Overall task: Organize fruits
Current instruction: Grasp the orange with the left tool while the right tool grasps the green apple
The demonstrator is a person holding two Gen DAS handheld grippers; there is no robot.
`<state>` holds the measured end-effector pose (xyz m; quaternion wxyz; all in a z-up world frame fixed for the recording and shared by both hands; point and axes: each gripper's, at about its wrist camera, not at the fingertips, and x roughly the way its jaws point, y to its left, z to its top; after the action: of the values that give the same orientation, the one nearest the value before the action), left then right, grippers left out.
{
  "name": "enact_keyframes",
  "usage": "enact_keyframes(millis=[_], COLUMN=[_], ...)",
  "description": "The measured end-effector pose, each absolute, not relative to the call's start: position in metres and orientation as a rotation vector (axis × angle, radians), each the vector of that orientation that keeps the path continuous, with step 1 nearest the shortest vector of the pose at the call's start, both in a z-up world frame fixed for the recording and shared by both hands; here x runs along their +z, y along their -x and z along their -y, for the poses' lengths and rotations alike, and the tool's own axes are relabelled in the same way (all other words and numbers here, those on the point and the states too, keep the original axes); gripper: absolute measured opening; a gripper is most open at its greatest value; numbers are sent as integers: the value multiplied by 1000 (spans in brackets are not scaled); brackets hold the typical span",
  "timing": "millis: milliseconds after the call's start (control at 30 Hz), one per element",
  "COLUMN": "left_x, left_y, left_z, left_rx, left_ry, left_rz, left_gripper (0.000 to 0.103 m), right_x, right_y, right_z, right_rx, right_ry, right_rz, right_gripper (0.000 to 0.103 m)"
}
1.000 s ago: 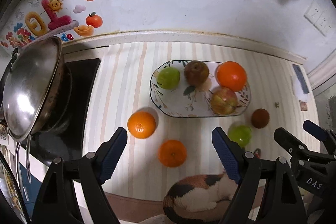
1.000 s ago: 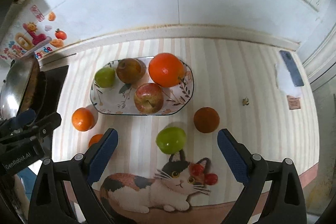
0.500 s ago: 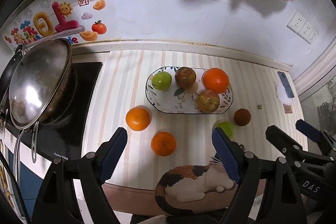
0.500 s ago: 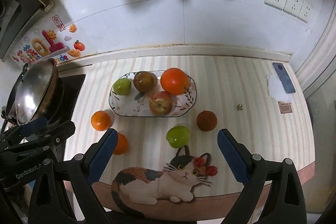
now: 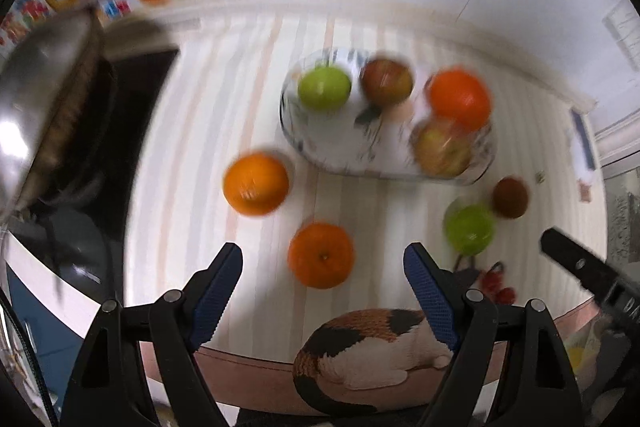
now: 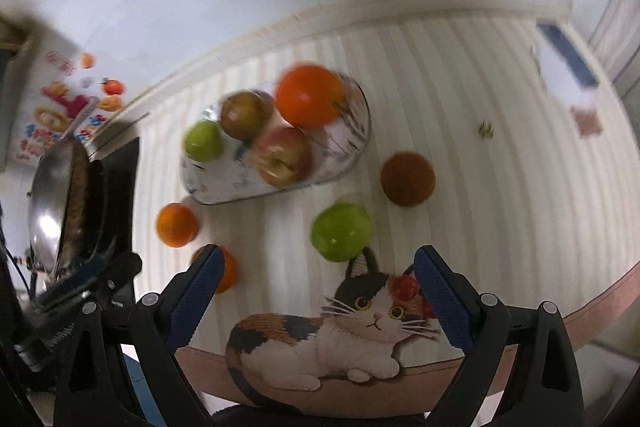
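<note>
Orange mandarin (image 5: 321, 254) lies between the wide-apart, empty left gripper (image 5: 323, 291); the right gripper (image 6: 316, 291), also apart, faces the green apple (image 6: 341, 231). Next: lower, close, carry to the plate (image 5: 316, 143).

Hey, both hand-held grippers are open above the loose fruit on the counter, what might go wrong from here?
1. The orange in front of the left hand-held gripper is round and may roll away if one finger nudges it first.
2. The plate already holds four fruits, so adding more may knock one out.
3. The green apple and brown fruit lie close together, so the right hand-held gripper may bump the brown one.
</note>
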<state>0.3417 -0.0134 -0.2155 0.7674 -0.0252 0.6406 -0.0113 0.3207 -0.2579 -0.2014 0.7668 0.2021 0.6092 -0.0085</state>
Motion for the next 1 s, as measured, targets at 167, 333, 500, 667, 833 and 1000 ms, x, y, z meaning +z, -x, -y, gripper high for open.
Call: enact_keyframes(millis=[167, 333, 500, 667, 833, 1000], left_x=[-275, -312, -322, -318, -309, -270], left_y=[-351, -354, -355, -347, -343, -343], left_z=[15, 23, 26, 25, 28, 28], left_rx=[-18, -10, 17, 3, -9, -56], left_ry=[83, 107, 54, 42, 35, 63], left_rz=[-1525, -1604, -1575, -1554, -1545, -1492], left_gripper=[82, 81, 63, 62, 61, 61], right_x=[-250, -291, -313, -321, -317, -294], right_y=[-336, -349, -360, -360, -356, -355], right_z=[261, 250, 240, 236, 234, 239], right_rx=[-14, 8, 18, 15, 17, 34], right_ry=[-475, -481, -449, -419, -417, -455], right_rz=[-1391, -1447, -1486, -1490, -1483, -1433], right_gripper=[97, 91, 75, 65, 65, 64])
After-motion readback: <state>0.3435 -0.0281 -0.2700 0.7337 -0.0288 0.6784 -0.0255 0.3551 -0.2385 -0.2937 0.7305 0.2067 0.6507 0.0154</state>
